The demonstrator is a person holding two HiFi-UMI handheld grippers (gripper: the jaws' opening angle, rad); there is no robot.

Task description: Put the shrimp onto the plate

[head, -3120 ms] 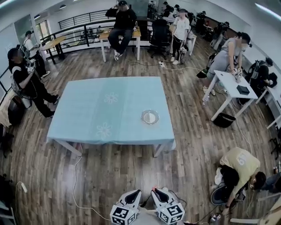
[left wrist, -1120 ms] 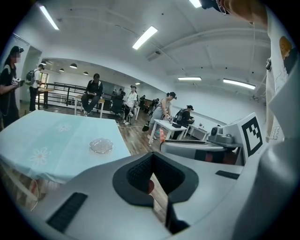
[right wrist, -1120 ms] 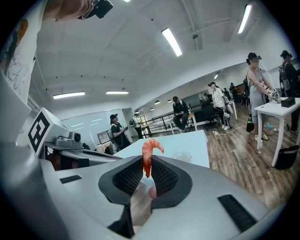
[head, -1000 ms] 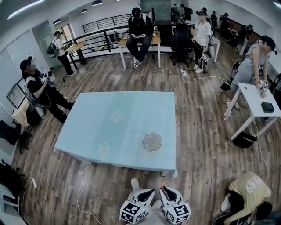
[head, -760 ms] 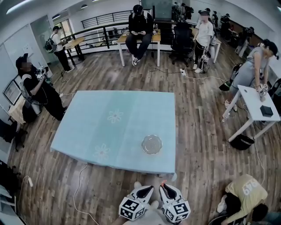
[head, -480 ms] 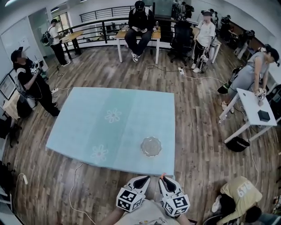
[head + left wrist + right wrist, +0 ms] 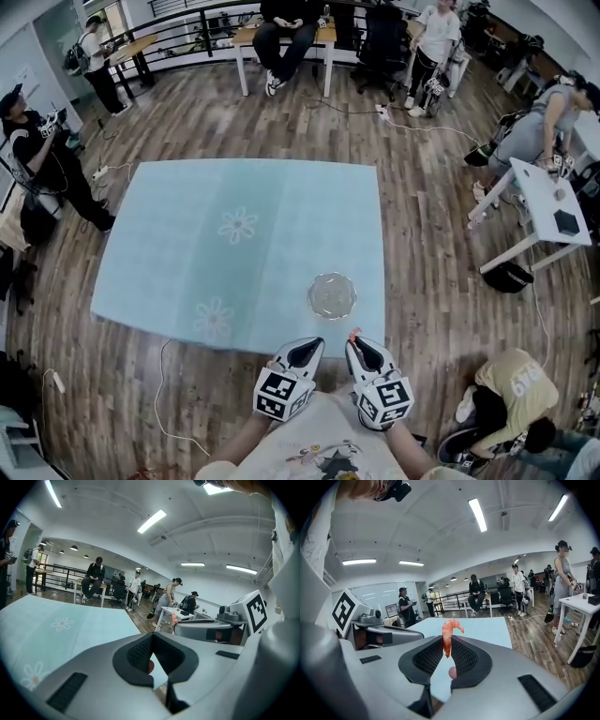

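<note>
Pinches shrimp (image 7: 447, 637) in right gripper (image 7: 446, 656) (lower end hidden between its jaws); holds left gripper (image 7: 151, 654) pressed together, empty, short of plate (image 7: 332, 295).

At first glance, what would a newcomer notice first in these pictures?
The orange shrimp stands out most: it is pinched upright in the jaws of the right gripper, with its curled end above them. Next comes the large table under a light blue cloth, with a clear plate near its near right corner. The left gripper is shut on nothing.
</note>
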